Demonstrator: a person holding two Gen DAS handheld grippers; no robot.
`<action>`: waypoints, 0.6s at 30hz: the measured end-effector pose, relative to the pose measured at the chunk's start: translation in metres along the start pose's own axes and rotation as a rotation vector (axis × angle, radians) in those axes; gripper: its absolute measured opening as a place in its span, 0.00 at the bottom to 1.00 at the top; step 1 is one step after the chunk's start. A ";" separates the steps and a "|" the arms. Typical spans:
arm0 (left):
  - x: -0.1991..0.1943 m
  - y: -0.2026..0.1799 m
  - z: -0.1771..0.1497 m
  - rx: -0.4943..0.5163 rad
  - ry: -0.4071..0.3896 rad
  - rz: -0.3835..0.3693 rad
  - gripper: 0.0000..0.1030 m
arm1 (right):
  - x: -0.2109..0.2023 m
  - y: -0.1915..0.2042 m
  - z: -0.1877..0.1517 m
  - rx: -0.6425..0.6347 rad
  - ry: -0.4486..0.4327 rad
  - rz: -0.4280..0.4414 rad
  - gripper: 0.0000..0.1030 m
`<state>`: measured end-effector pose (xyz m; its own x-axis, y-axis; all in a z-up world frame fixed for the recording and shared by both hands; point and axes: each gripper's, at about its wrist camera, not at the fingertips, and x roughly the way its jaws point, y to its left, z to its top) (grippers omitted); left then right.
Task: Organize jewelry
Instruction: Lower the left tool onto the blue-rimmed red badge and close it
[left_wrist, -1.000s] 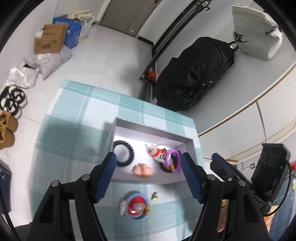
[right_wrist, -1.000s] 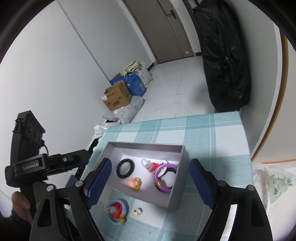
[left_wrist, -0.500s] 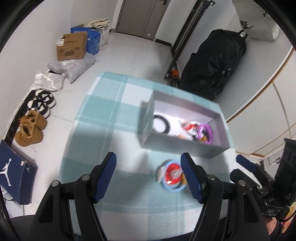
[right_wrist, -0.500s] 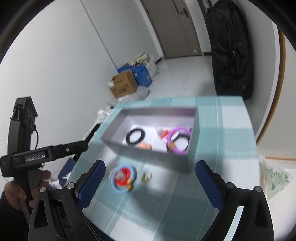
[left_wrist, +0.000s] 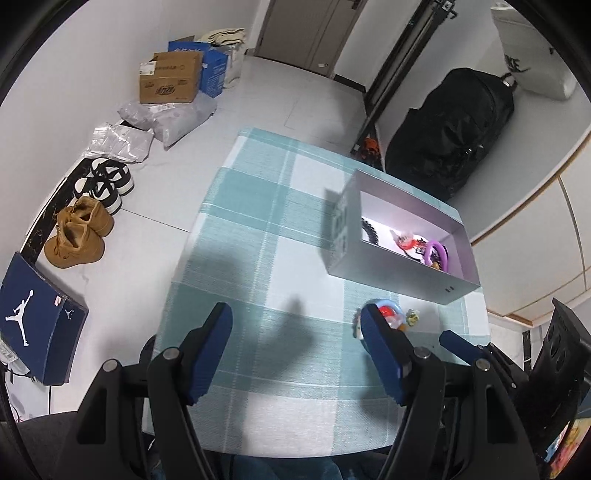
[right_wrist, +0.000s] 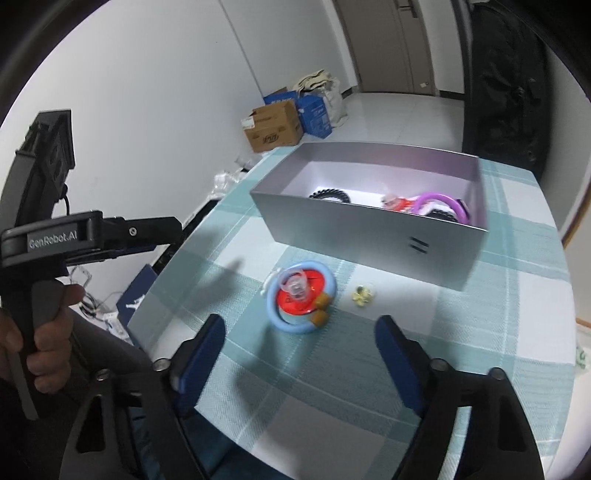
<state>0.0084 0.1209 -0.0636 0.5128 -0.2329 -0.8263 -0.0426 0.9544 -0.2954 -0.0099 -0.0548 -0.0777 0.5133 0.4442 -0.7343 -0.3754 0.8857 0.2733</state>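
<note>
A grey open box (right_wrist: 373, 236) stands on the teal checked tablecloth (right_wrist: 480, 332); it also shows in the left wrist view (left_wrist: 399, 269). Inside lie a black coil band (right_wrist: 332, 194), a purple ring (right_wrist: 439, 201) and a red-and-white charm (right_wrist: 395, 202). In front of the box lie a blue ring with a red toy (right_wrist: 301, 297) and a small yellow charm (right_wrist: 362, 294). My right gripper (right_wrist: 299, 343) is open and empty, just in front of the blue ring. My left gripper (left_wrist: 295, 332) is open and empty over the cloth, left of the blue ring (left_wrist: 388, 317).
The table's near and left edges drop to the floor. On the floor are shoes (left_wrist: 79, 236), a blue shoebox (left_wrist: 33, 325), cardboard boxes (left_wrist: 170, 77) and plastic bags. A black backpack (left_wrist: 447, 129) leans against the wall behind the table.
Both grippers have pulled back and away from the box towards the table's near edge. The left one has swung left. Both stay open and empty.
</note>
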 end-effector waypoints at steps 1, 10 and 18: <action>-0.002 0.001 0.000 0.000 -0.011 0.010 0.66 | 0.002 0.001 0.003 0.002 -0.002 -0.004 0.73; -0.004 0.006 -0.001 0.020 -0.024 0.011 0.66 | 0.024 0.013 0.025 -0.018 0.009 -0.048 0.51; -0.003 0.008 0.001 0.018 -0.018 0.009 0.66 | 0.042 0.020 0.024 -0.061 0.055 -0.114 0.19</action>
<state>0.0070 0.1295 -0.0634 0.5277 -0.2211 -0.8201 -0.0316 0.9597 -0.2791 0.0226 -0.0154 -0.0886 0.5133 0.3313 -0.7917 -0.3637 0.9195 0.1490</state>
